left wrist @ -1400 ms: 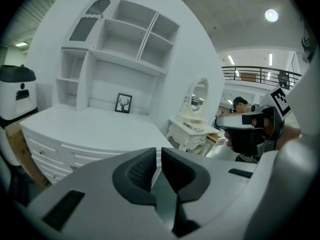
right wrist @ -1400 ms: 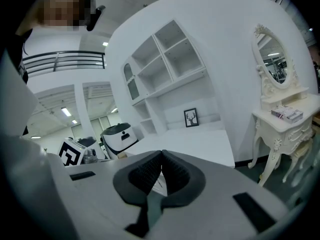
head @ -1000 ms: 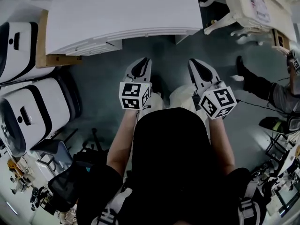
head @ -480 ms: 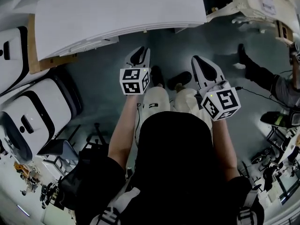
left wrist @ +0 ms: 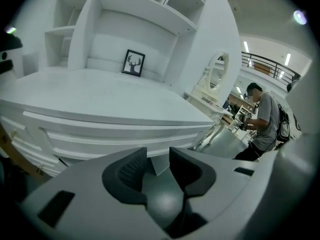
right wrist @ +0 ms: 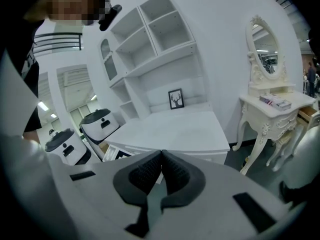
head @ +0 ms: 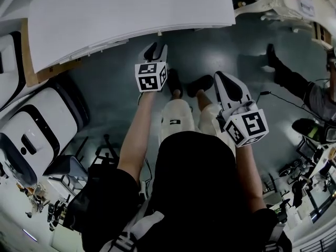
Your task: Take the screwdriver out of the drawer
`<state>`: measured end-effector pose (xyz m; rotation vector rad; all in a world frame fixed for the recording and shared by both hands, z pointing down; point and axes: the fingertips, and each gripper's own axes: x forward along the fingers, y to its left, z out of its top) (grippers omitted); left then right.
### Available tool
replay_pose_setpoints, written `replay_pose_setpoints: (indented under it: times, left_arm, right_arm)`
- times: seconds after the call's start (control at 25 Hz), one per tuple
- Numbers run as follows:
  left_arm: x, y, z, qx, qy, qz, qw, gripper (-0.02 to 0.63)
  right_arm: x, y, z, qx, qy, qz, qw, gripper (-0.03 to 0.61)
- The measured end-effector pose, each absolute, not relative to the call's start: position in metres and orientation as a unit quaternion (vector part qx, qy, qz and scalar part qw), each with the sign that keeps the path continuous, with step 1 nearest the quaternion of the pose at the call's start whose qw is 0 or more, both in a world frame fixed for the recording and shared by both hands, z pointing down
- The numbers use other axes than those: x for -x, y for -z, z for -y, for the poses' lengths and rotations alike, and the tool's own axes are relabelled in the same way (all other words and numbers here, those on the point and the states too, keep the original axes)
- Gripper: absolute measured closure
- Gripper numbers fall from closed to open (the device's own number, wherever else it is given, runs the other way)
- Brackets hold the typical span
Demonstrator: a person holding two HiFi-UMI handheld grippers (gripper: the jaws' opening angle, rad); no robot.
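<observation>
left tool (left wrist: 157, 157) — jaws just been opening, spread, nothing between | right tool (right wrist: 161, 159) — pressed together, empty

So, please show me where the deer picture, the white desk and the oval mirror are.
deer picture (left wrist: 133, 63): left gripper view, middle of its frame.
white desk (head: 131, 7): head view, bare part of its top.
oval mirror (right wrist: 265, 53): right gripper view, middle of the glass.

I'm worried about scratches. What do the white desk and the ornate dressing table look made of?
White desk: probably painted wood or board; smooth matte white, moulded edge. Ornate dressing table: likely painted carved wood, cream, slightly glossy; curved, scrolled legs.
</observation>
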<state>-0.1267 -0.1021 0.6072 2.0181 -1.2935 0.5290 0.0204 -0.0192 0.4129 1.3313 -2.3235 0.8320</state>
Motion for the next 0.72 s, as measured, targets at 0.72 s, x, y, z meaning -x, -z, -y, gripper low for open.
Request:
replay_pose_setpoints:
  times: [0.72]
  left_arm:
    - [0.129, -0.695, 0.153, -0.733, -0.245, 0.520, 0.363, 0.468]
  right_arm:
    - [-0.030, -0.448, 0.004, -0.478, -0.327, 0.791, 0.197, 0.561]
